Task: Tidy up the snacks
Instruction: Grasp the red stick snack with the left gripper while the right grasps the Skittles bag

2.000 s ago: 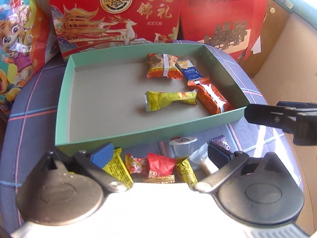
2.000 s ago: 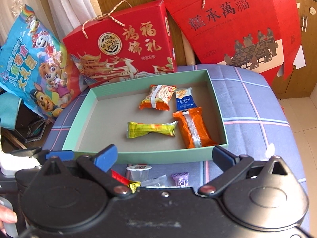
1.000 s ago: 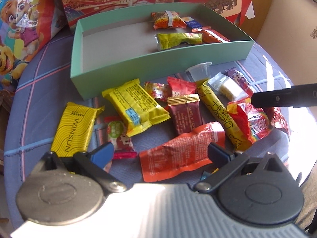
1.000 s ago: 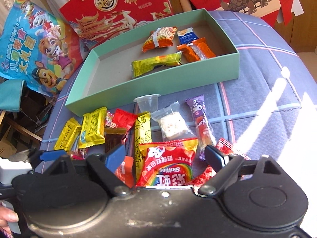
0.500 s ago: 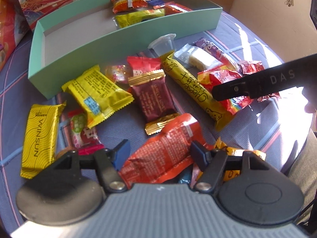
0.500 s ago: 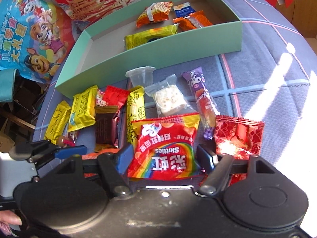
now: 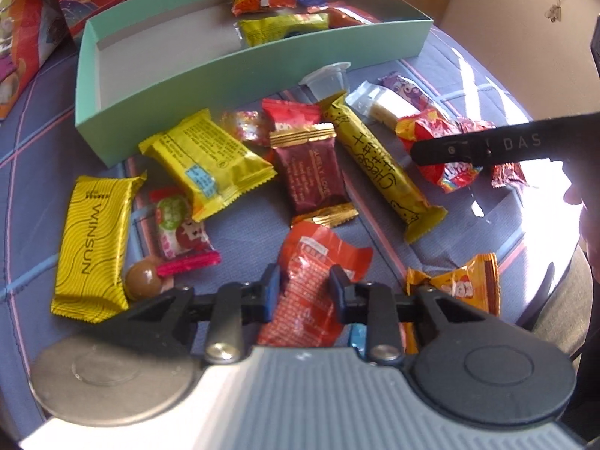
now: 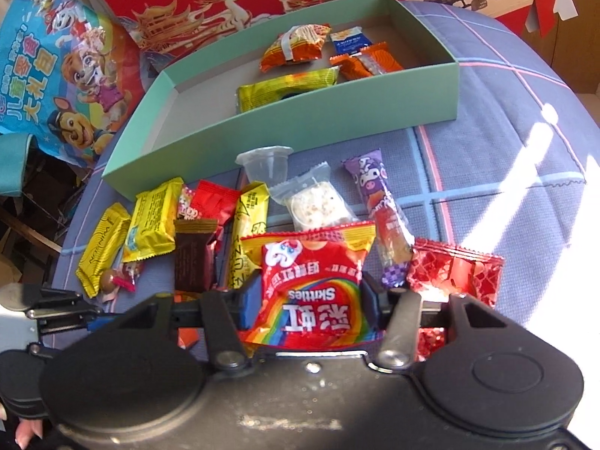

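1. Left claw [image 7: 303, 292]: fingers closed against both sides of the orange packet [image 7: 305, 296], which lies well in front of the green box [image 7: 232, 71].
2. Right claw [image 8: 307, 300]: fingers pressed on both sides of the Skittles bag [image 8: 315, 281], also in front of the box.

Red gift box [image 8: 232, 3], cartoon bag [image 8: 63, 71]
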Motion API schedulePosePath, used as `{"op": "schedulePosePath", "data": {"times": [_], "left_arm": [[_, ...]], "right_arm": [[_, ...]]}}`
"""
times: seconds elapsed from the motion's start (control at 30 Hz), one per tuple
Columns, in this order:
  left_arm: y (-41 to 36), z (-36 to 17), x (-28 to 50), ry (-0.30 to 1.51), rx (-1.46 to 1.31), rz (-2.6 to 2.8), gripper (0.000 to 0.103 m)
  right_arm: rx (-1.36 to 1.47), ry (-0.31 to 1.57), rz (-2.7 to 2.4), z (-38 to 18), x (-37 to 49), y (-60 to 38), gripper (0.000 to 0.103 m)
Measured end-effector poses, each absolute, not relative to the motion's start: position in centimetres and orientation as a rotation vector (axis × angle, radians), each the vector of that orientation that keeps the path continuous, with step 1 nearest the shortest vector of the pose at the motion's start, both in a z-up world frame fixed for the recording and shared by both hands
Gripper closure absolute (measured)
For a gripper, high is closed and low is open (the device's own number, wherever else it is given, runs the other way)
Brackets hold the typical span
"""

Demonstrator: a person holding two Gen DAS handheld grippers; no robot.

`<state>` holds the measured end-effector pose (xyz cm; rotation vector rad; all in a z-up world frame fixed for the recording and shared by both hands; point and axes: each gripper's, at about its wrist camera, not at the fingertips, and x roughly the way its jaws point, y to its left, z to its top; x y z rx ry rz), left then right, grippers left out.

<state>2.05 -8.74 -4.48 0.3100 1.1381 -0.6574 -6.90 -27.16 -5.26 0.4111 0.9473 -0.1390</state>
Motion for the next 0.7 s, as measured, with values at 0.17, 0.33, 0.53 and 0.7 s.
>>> {"op": "schedulePosePath", "data": {"times": [0.17,0.33,0.53,0.7], "left_arm": [[-7.4,-4.3,4.2,1.194,0.165,-0.569,0.074],[-6.7,-3.3,2.8,1.166,0.287,-0.62,0.037],[-7.6,-4.9,1.2,1.161,0.412,-0.637,0.05],[-8.1,-4.0,0.9,1.12,0.364,-0.602,0.089]], "right_arm": [[0.406,0.954,-0.151,-5.6,-7.0,-27.5,0.051],[0.405,0.947,-0.15,-5.8,-7.0,-27.5,0.051],[0.38,0.942,-0.154,-5.8,-7.0,-27.0,0.05],[0.398,0.938,-0.135,-5.5,-7.3,-27.1,0.053]]}}
